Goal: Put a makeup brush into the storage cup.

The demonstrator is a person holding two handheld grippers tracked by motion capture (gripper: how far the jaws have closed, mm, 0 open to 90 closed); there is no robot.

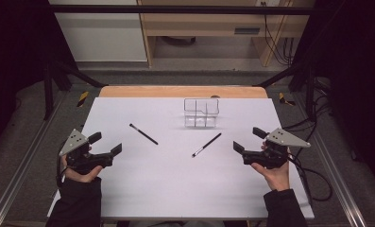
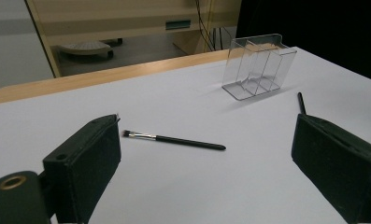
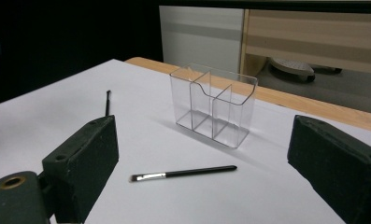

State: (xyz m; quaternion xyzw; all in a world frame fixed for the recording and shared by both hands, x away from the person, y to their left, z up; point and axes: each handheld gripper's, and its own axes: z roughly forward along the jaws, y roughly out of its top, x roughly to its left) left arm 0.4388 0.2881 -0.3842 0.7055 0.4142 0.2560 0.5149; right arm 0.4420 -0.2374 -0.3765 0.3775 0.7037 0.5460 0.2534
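A clear plastic box [image 1: 201, 112] stands near the far edge of the white table [image 1: 175, 184]. It has little rooms inside, and the right gripper view shows them best: thin walls split it into parts.

Two thin black brushes lie flat in front of the box. The left brush [image 1: 143, 134] lies to the box's left. The right brush [image 1: 207, 145] lies just in front of the box, toward the right.

The left gripper [image 1: 106, 144] is well to the left of the box, jaws wide apart, holding nothing. The right gripper [image 1: 248, 140] is to the right of the box, jaws wide apart too, holding nothing.

The left gripper view shows the left brush's pale bristle tip [image 2: 129, 134]. From above it is too small to see.

No writing can be read.
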